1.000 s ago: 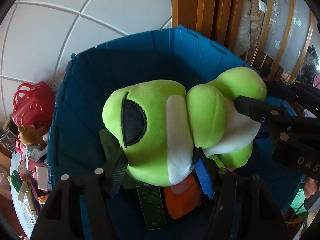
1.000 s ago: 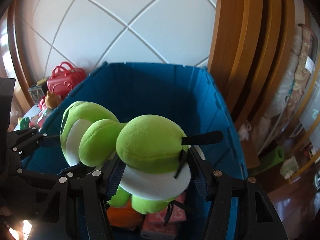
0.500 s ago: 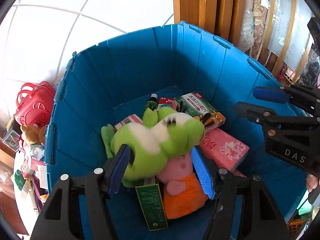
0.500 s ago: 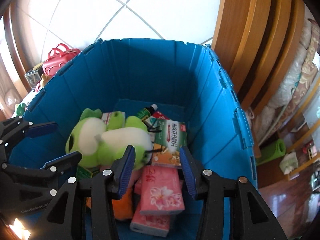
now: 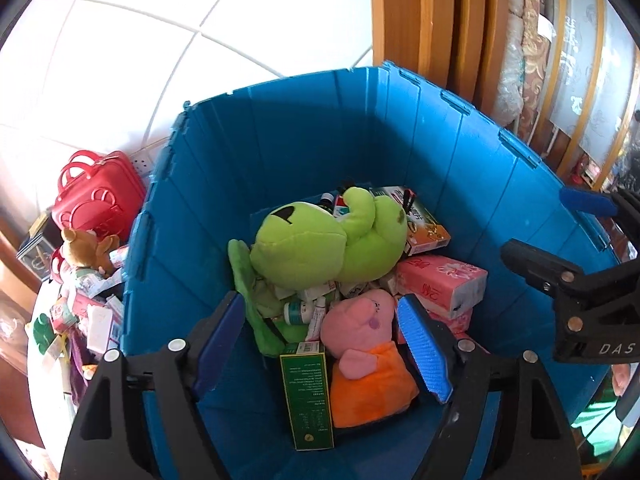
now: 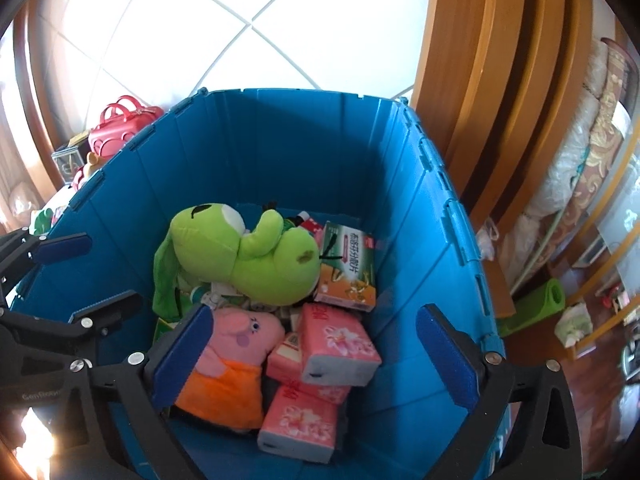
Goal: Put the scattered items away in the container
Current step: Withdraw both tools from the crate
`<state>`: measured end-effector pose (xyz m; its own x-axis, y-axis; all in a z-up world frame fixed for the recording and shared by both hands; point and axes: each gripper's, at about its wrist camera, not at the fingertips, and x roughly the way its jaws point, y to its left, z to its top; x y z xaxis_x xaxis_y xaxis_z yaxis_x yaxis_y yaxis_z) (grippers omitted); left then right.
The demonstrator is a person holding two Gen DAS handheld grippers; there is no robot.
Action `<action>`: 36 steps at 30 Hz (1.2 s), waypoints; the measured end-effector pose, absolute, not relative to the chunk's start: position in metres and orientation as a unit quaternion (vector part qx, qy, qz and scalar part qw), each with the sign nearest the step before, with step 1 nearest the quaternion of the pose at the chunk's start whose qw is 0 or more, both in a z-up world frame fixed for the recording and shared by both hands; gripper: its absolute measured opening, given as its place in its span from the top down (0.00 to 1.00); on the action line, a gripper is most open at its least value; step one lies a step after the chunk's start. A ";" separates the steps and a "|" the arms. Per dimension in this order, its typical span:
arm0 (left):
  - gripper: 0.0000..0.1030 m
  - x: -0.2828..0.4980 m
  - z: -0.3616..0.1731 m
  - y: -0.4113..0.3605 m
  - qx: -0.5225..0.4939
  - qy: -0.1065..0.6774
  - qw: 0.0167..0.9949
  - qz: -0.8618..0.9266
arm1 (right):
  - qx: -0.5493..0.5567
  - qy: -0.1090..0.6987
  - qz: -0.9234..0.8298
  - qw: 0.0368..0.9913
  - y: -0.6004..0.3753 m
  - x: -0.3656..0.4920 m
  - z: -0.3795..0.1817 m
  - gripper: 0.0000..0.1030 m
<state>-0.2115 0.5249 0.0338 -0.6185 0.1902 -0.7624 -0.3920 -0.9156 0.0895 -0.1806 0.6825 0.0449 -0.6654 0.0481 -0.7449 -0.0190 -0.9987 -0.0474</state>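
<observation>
The blue bin holds a heap. The green frog plush lies on top, beyond the fingertips. The pink pig toy and a dark green box lie between the left fingers, pink tissue packs between the right fingers.

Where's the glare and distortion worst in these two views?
Left wrist: tiled wall blown out white, bin walls bowed by the fisheye, frog plush sharp. Right wrist: wall equally overexposed, a flare at the bottom left corner, door frame curved, dark vignette at the edges.
</observation>
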 end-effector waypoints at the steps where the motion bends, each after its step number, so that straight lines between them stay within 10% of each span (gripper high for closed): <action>1: 0.24 -0.207 0.036 0.521 -0.399 0.118 0.158 0.895 | -0.404 -0.016 0.914 0.019 0.682 -0.177 0.046 0.00; 36: 0.24 -0.072 0.088 0.309 -0.277 0.073 0.140 0.948 | -0.299 0.017 0.952 0.068 0.492 -0.044 0.083 0.00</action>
<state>-0.0720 0.3086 0.0883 -0.8073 0.2258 -0.5452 -0.3064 -0.9500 0.0604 -0.0439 0.4917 0.0828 -0.8118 0.1199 -0.5715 -0.1406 -0.9900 -0.0081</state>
